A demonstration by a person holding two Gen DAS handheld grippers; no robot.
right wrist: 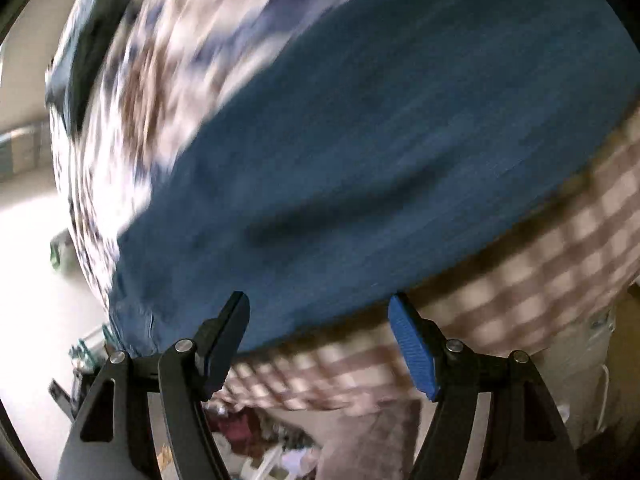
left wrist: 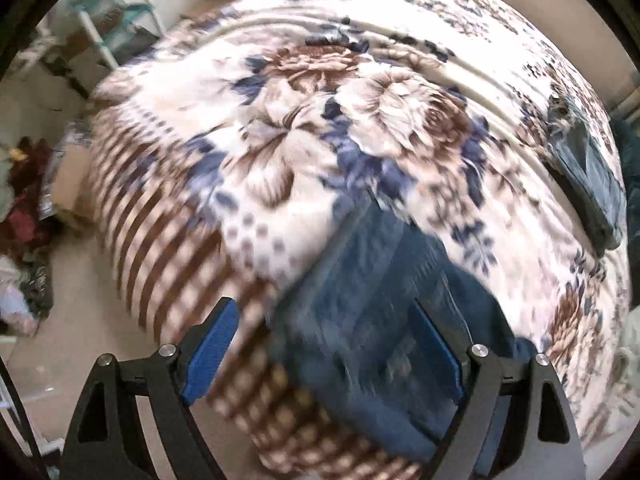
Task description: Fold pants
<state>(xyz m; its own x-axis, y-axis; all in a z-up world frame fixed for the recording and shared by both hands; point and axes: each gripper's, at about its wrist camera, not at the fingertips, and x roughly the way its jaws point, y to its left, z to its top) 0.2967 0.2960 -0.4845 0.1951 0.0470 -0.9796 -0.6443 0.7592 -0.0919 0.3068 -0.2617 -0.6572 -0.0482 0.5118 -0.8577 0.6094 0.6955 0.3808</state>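
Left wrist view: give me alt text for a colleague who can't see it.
Open tongs hover over dark blue pants lying near the edge of a bed covered by a floral and checked blanket. Another dark blue garment lies at the bed's far right, and the picture is motion-blurred.

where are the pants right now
The pants lie on the floral blanket near the bed's checked edge, low and centre-right in the left wrist view between the open left claw; in the right wrist view they fill the middle, just ahead of the right claw.
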